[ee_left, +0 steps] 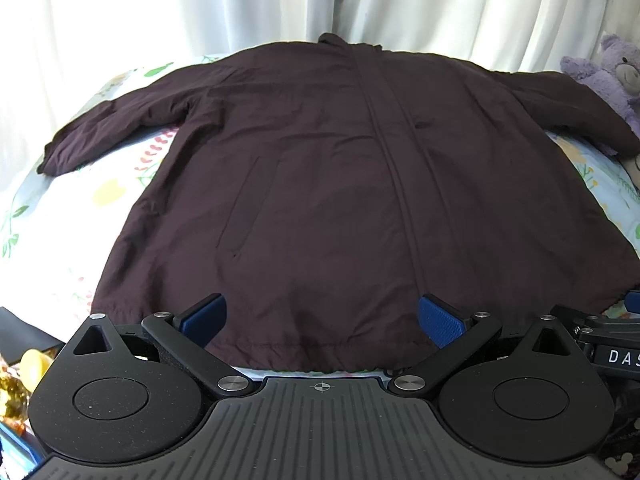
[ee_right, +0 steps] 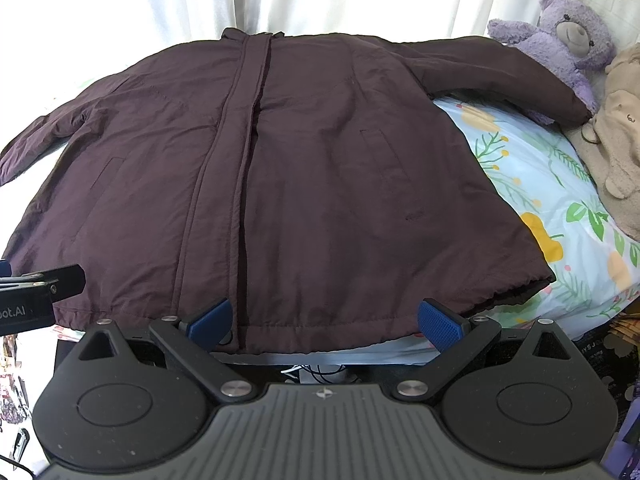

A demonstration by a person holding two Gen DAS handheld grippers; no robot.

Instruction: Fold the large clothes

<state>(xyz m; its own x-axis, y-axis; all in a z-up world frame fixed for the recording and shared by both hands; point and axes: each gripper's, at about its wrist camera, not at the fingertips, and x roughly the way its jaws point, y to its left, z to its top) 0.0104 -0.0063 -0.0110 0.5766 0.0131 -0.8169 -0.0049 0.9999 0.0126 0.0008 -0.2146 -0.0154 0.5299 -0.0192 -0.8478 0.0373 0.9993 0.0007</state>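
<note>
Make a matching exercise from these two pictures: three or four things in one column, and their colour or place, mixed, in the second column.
Column A
1. jacket
2. teddy bear
3. bed sheet
4. left claw

Column B
a. purple, beside the sleeve end
b. open, at the near hem
c. dark maroon, spread flat
d. light blue with flowers

Pairs: 1-c, 2-a, 3-d, 4-b

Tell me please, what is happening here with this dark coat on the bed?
A person holds two gripper tools over a dark maroon coat that lies spread flat, front up, sleeves out, on a floral bedsheet. The left tool and the right tool are both open at the hem, gripping nothing. Folding has not started. A purple teddy bear sits beside one sleeve.
</note>
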